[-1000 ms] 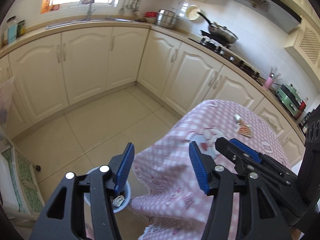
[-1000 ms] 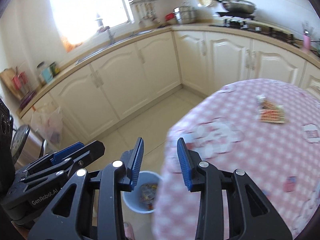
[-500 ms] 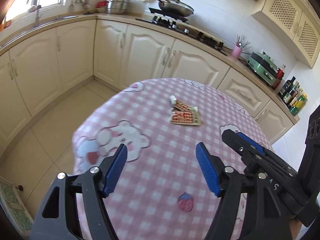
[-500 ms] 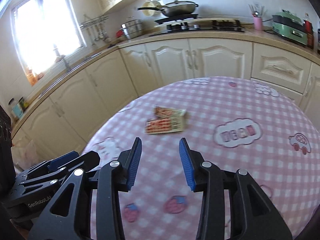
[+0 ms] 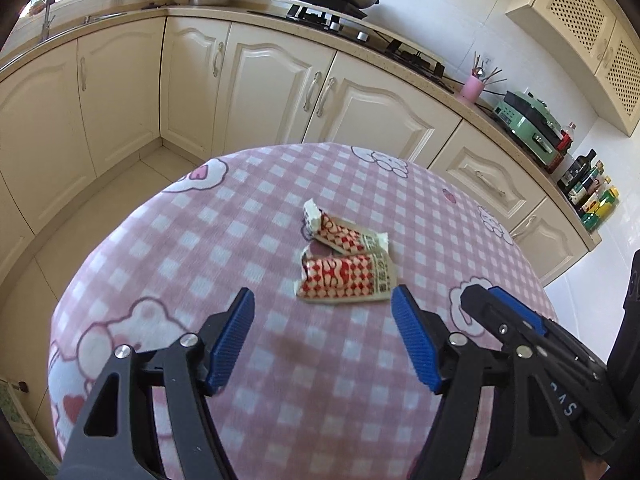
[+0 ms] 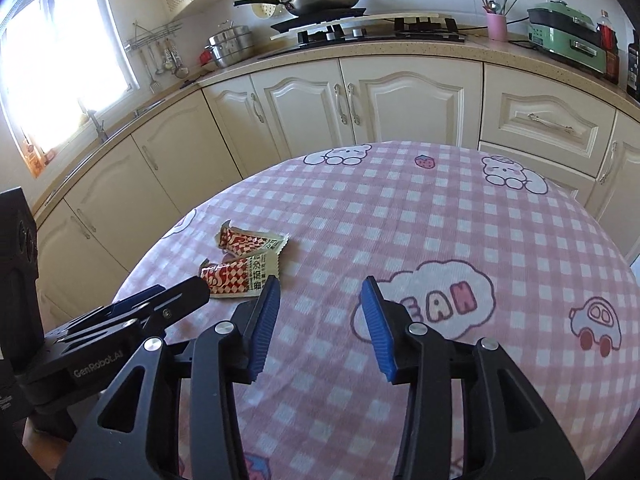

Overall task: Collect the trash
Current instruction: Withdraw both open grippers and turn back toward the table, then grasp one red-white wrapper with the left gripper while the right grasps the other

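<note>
Two crumpled red-and-white checked foil snack wrappers (image 5: 345,276) (image 6: 240,276) lie touching on the round counter's pink gingham cloth (image 5: 280,360). The left gripper (image 5: 322,336) hovers just short of them, its ribbed blue fingers (image 5: 232,336) spread and empty. The right gripper (image 6: 320,320) beside them is opening, nothing between its fingers.

Bright daylight kitchen. Window (image 6: 60,60) blown out white at the right wrist view's left, glare washing the nearby wall. Tablecloth (image 5: 200,280) motion-smeared at its near left edge in left view. Strong fisheye bending, dark vignette corners.
</note>
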A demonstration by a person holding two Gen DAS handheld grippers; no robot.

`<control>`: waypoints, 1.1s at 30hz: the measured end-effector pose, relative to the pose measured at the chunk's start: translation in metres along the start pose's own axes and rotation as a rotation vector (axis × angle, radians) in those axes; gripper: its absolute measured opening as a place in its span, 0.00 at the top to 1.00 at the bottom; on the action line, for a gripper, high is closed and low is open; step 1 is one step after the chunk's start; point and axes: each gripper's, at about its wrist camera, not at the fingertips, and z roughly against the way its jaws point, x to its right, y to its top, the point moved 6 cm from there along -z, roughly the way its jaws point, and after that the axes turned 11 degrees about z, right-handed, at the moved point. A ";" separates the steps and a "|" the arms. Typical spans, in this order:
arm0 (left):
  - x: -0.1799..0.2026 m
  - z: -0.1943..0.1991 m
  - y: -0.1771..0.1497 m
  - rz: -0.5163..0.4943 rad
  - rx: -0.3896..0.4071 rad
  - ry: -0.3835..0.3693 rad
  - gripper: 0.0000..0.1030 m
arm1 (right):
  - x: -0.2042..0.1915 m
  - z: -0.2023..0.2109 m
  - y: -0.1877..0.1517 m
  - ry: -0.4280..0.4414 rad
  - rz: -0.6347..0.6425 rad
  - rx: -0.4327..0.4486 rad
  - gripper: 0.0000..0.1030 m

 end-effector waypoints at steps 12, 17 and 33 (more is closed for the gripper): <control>0.008 -0.027 0.007 -0.110 0.001 0.077 0.56 | 0.002 -0.018 0.005 -0.008 0.012 -0.023 0.61; 0.009 -0.029 0.007 -0.105 -0.008 0.065 0.80 | -0.002 -0.017 0.005 -0.010 0.019 -0.024 0.61; -0.067 0.042 0.037 0.079 0.172 0.092 0.89 | -0.051 -0.036 0.020 -0.004 0.112 -0.033 0.60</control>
